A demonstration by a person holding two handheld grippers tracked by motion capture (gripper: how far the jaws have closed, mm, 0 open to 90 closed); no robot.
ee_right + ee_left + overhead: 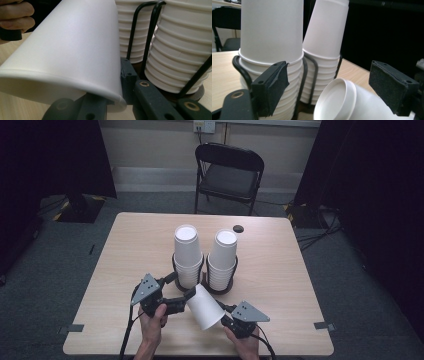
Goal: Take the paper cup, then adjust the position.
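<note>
A single white paper cup (205, 306) lies tilted between my two grippers, above the table's front. My right gripper (223, 317) is shut on its rim; in the right gripper view the cup (70, 50) fills the left, with the rim pinched at the jaws (118, 97). My left gripper (190, 295) is open, its pads either side of the cup's closed base (337, 100) with a gap on each side. Just behind stand two upside-down stacks of white cups (187, 255) (223, 257) in black wire holders (239, 67).
The wooden table (140, 245) has a small black disc (238, 228) near its far edge. A black folding chair (230, 175) stands beyond the table. Dark curtains hang at both sides. The person's other hand (15, 15) is at the right gripper view's top left.
</note>
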